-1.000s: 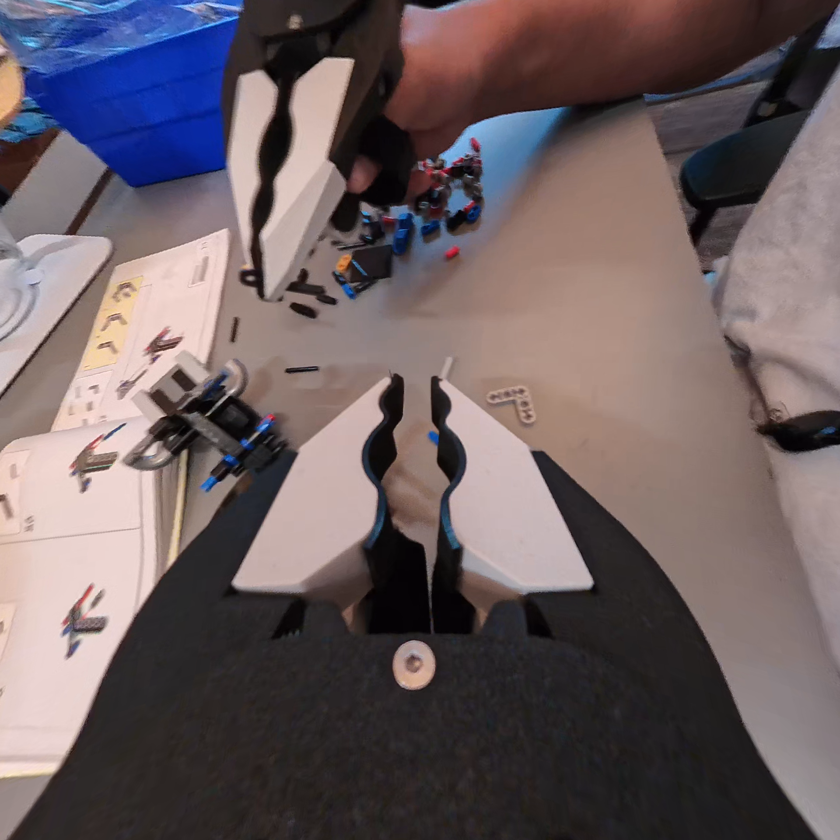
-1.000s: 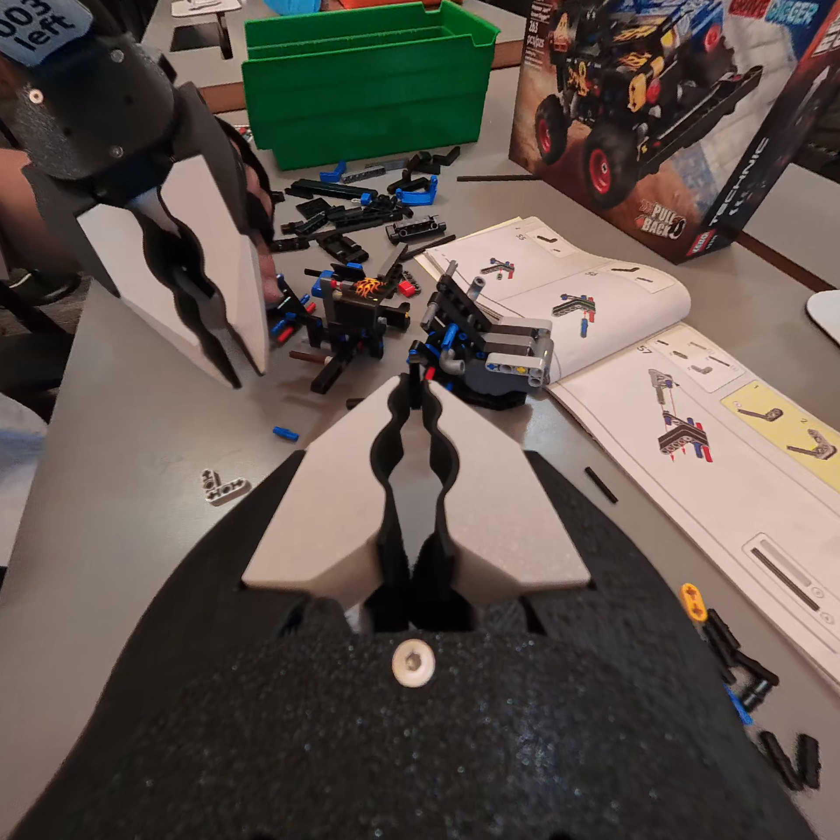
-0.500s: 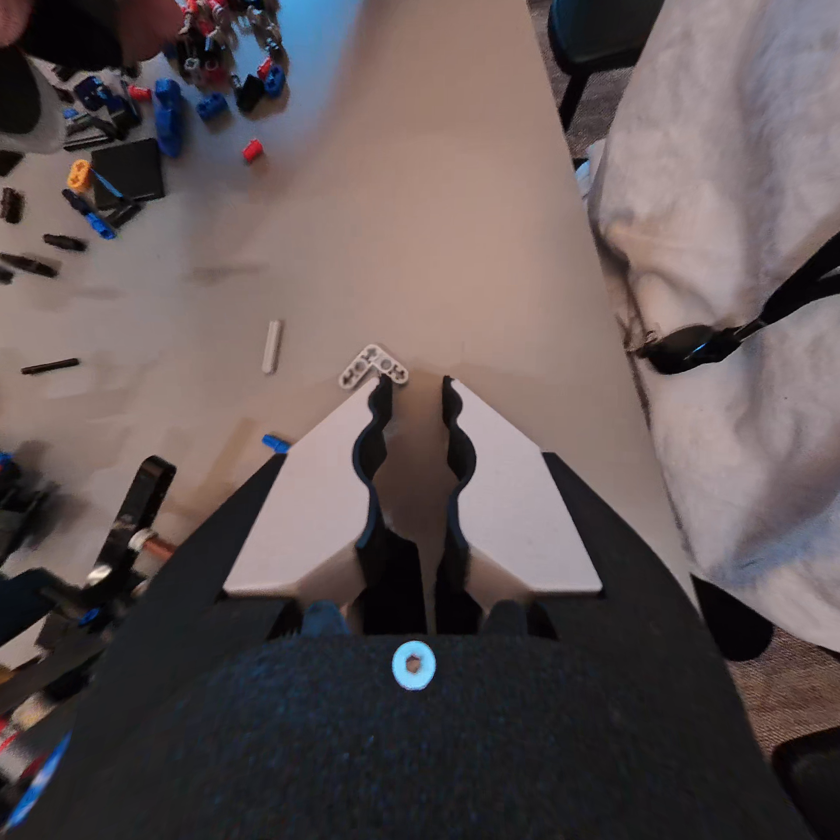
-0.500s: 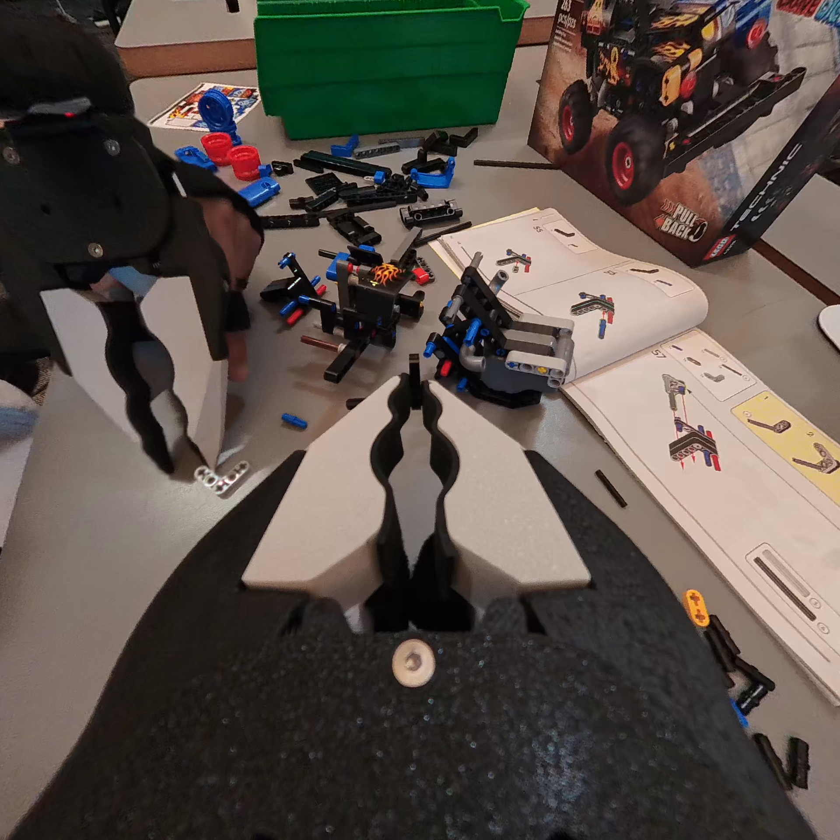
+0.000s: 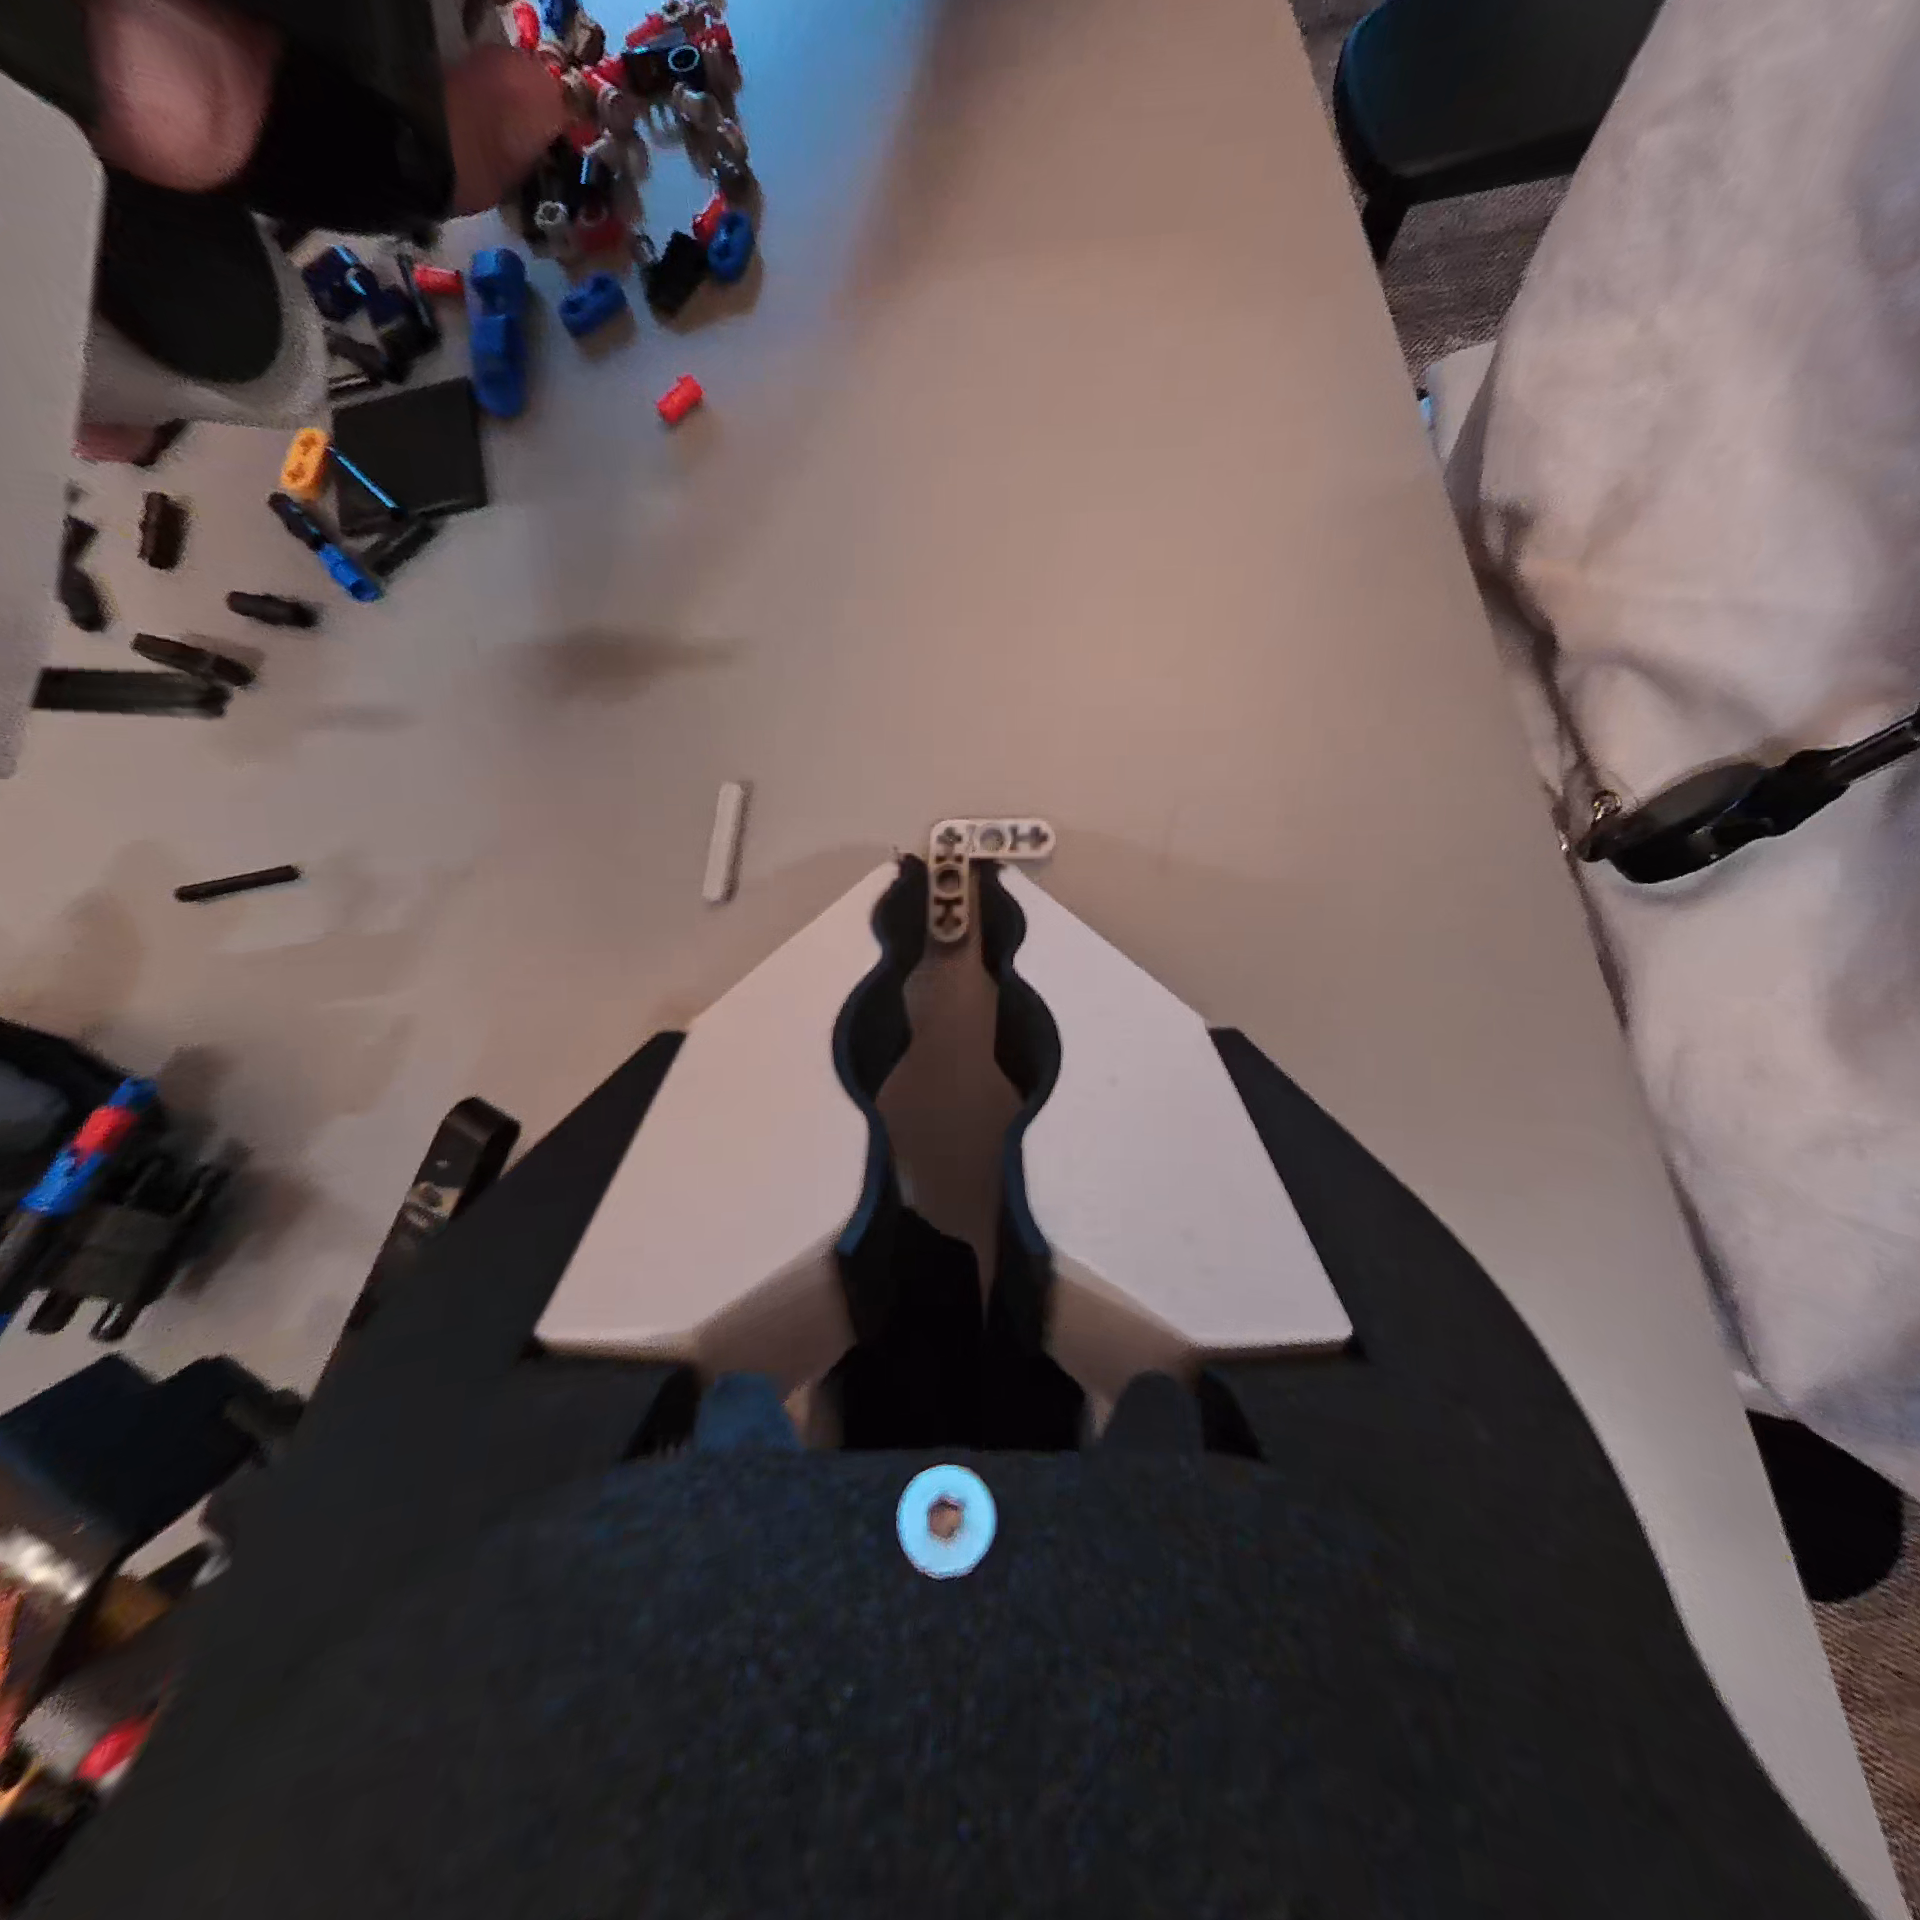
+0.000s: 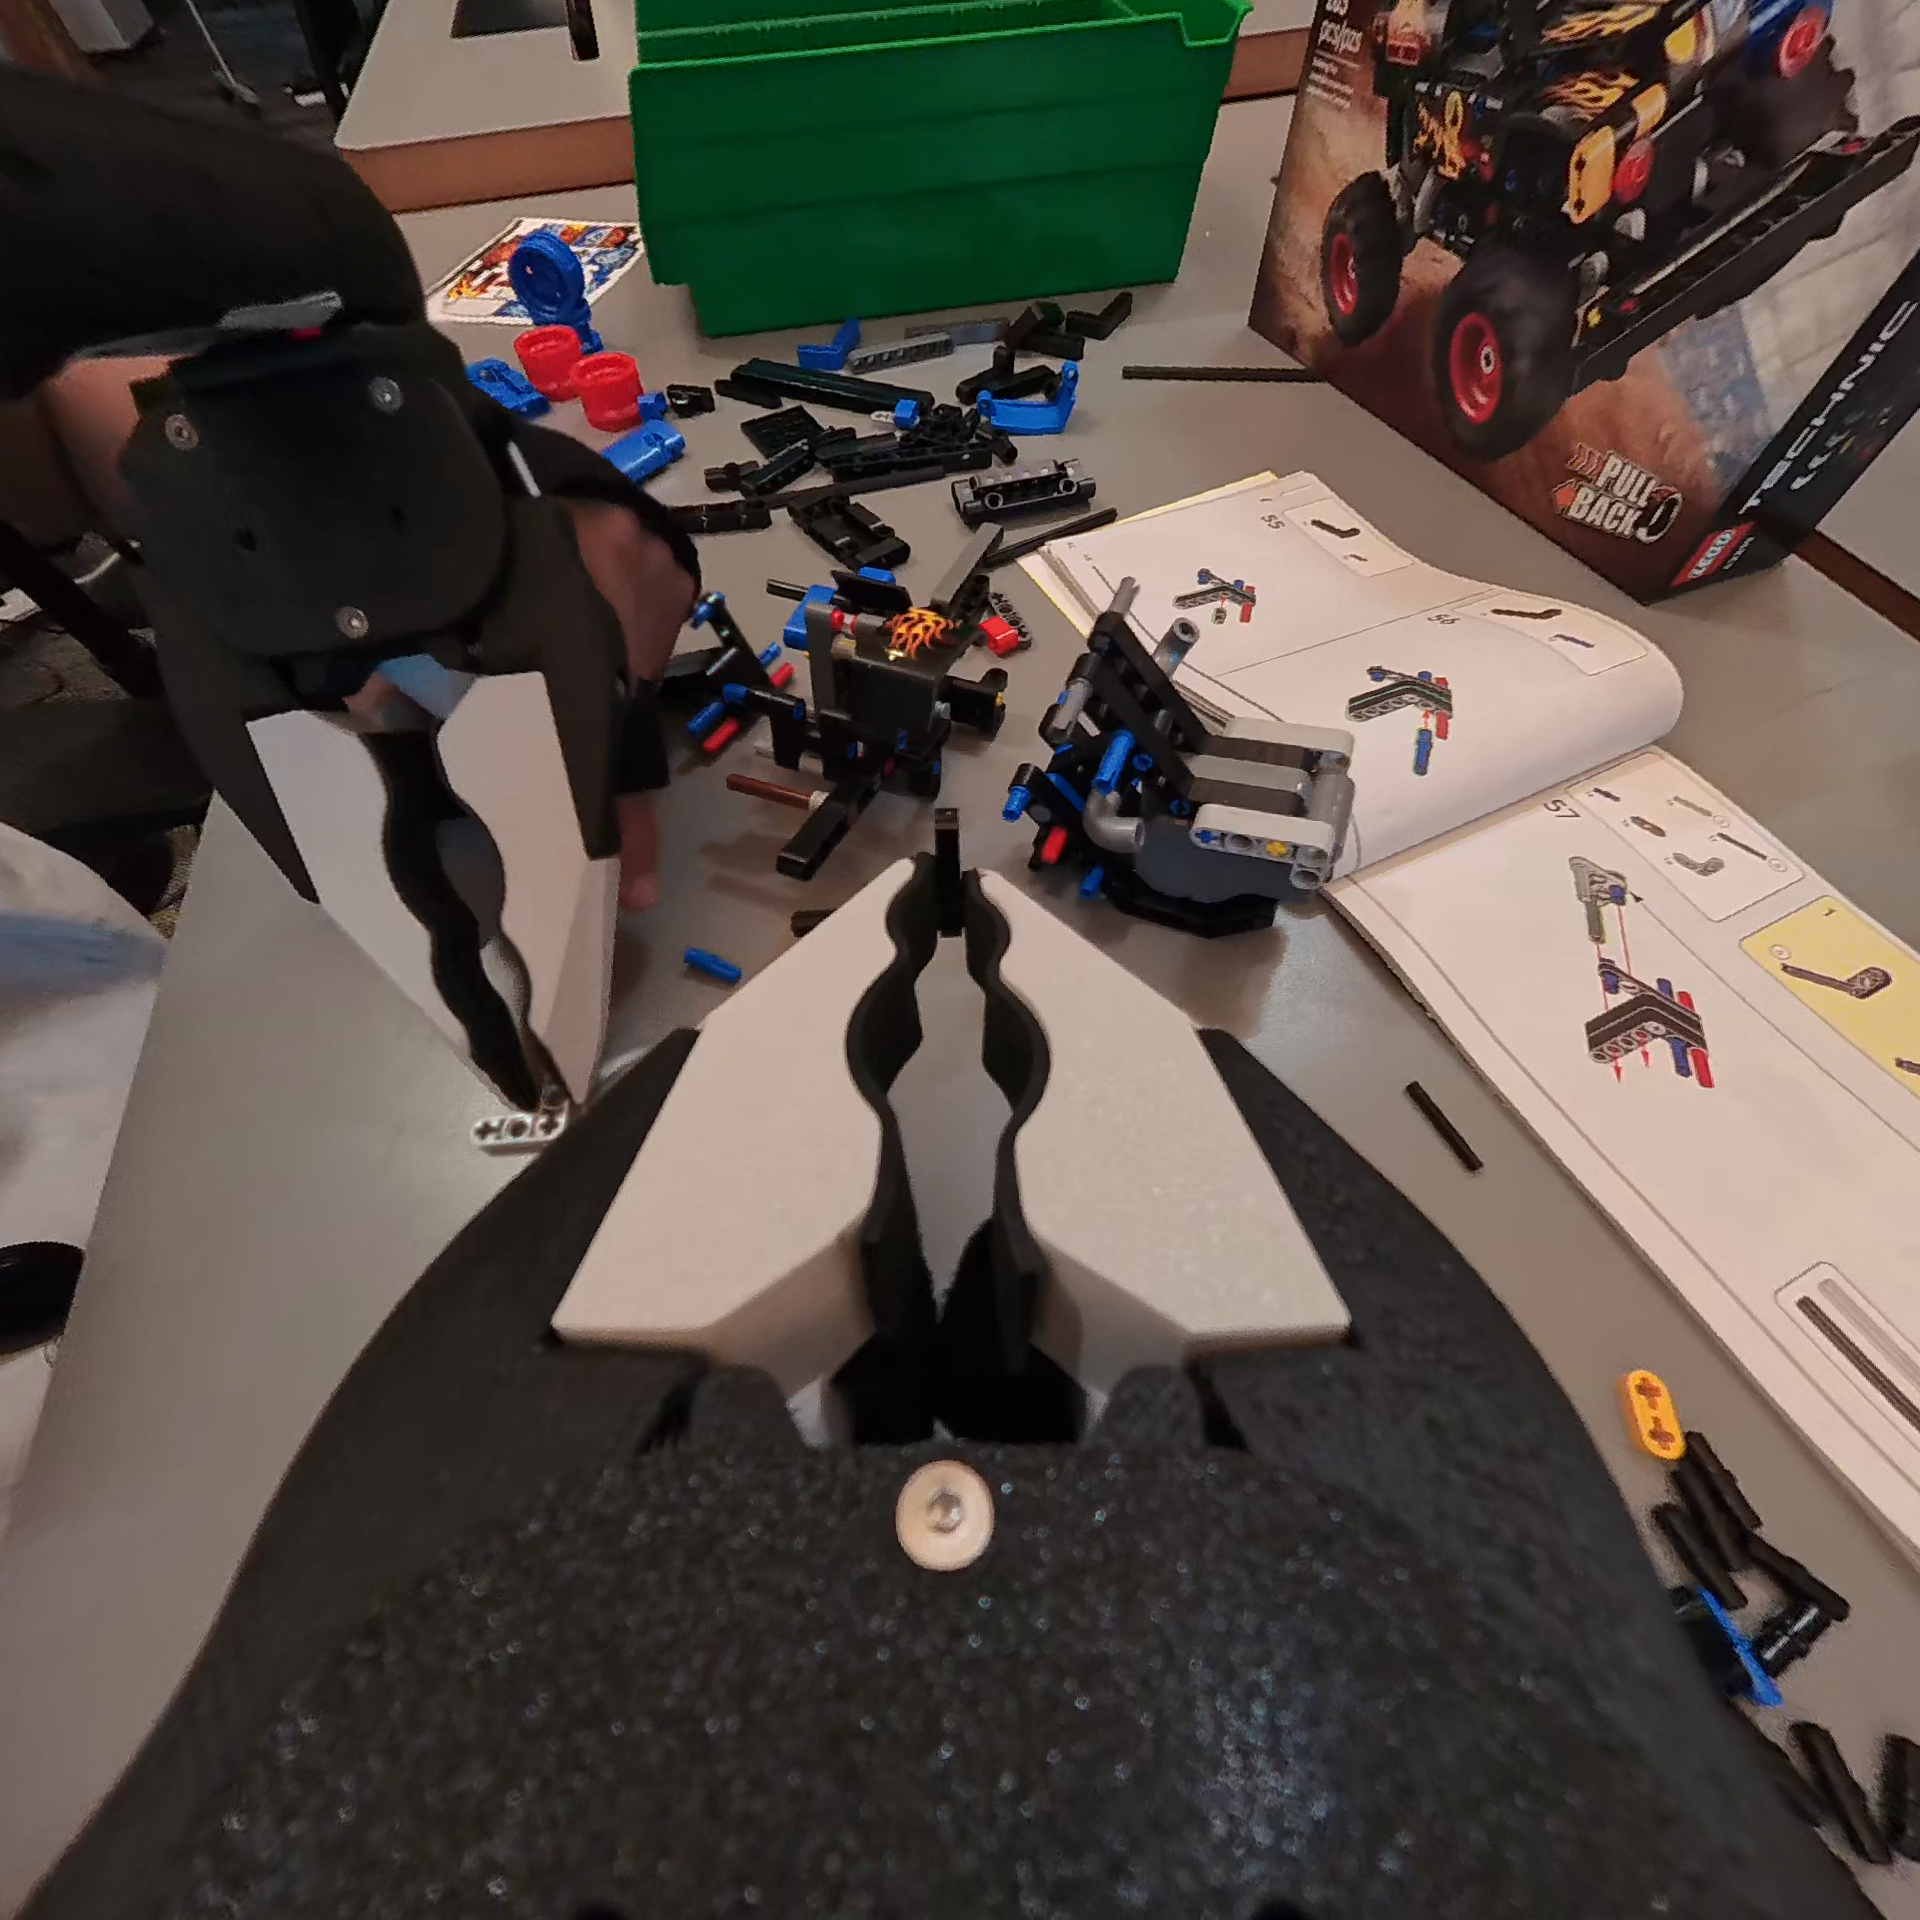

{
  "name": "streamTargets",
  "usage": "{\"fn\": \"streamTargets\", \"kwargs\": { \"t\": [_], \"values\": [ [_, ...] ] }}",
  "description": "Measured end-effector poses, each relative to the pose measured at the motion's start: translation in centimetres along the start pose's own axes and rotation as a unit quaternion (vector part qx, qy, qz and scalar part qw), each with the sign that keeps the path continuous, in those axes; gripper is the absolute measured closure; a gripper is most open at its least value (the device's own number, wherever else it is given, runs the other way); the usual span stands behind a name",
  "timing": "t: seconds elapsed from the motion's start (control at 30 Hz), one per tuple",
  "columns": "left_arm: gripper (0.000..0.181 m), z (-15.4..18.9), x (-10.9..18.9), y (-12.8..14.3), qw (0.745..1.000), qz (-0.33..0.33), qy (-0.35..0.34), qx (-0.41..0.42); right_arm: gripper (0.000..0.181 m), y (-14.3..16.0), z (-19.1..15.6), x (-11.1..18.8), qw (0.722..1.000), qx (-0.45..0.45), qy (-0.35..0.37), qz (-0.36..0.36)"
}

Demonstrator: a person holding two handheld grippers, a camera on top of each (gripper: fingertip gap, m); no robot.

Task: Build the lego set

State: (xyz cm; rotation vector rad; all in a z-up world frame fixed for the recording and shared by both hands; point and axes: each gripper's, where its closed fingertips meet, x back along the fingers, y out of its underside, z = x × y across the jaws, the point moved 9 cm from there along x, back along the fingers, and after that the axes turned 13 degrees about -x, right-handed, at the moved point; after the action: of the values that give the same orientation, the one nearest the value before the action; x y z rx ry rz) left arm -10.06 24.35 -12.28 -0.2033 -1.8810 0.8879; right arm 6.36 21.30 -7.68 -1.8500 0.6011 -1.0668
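- The left tool (image 5: 948, 883) is set down over a small grey L-shaped piece (image 5: 982, 857) near the bench (image 5: 1091, 468) edge by the person; one leg lies between its tips, but whether it is pinched cannot be told.
- The flat piece could be pushed along the bench or tipped out if the tips close off-centre.
- The right tool (image 6: 948, 883) is clamped on a short black pin (image 6: 948, 847); a slack grip could let it drop among the loose parts.
- Only the right wrist view shows the half-built model (image 6: 1184, 790), the open booklet (image 6: 1455, 790), the green bin (image 6: 914, 156) and the box (image 6: 1621, 260) toward the far edge.
- Only the left wrist view shows the piece's leg between the tips.
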Motion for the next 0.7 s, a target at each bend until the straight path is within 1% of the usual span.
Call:
{"fn": "streamTargets", "kwargs": {
  "t": [0.07, 0.13, 0.17, 0.2, 0.27, 0.33, 0.4, 0.53, 0.6, 0.7],
  "values": [
    [0.175, 0.1, -0.3, -0.3, 1.000, 0.005, 0.000, -0.005, 0.178, 0.1, -0.1, -0.1, 1.000, -0.001, -0.001, -0.006],
    [0.175, 0.0, -0.5, -0.5, 0.999, -0.008, -0.040, -0.034, 0.178, 0.1, 0.0, -0.1, 1.000, -0.013, 0.001, -0.004],
    [0.175, -0.2, -0.3, -0.6, 0.996, -0.012, -0.072, -0.050, 0.178, 0.1, 0.1, -0.1, 1.000, -0.023, -0.004, -0.004],
    [0.175, -0.5, 0.2, -0.8, 0.992, 0.000, -0.106, -0.062, 0.178, 0.1, 0.3, 0.0, 0.999, -0.035, -0.006, -0.003],
    [0.175, -1.5, 2.1, -1.4, 0.980, 0.043, -0.185, -0.063, 0.178, 0.0, 0.8, 0.1, 0.998, -0.069, -0.008, 0.000],
    [0.176, -2.8, 4.4, -1.5, 0.954, 0.066, -0.285, -0.061, 0.178, 0.0, 1.4, 0.3, 0.993, -0.118, -0.028, 0.001],
    [0.176, -3.4, 5.9, -1.3, 0.933, 0.067, -0.346, -0.064, 0.178, 0.0, 1.7, 0.3, 0.982, -0.180, -0.062, 0.009],
    [0.176, -3.5, 6.2, -1.0, 0.912, 0.040, -0.399, -0.082, 0.178, 0.1, 1.8, -0.3, 0.947, -0.291, -0.132, 0.027],
    [0.175, -3.4, 6.0, -1.0, 0.907, 0.033, -0.410, -0.092, 0.178, 0.3, 1.8, -0.7, 0.942, -0.306, -0.138, 0.027],
    [0.176, -3.0, 5.7, -1.2, 0.903, 0.038, -0.414, -0.107, 0.178, 0.5, 1.4, -1.2, 0.945, -0.296, -0.137, 0.019]
  ]
}}
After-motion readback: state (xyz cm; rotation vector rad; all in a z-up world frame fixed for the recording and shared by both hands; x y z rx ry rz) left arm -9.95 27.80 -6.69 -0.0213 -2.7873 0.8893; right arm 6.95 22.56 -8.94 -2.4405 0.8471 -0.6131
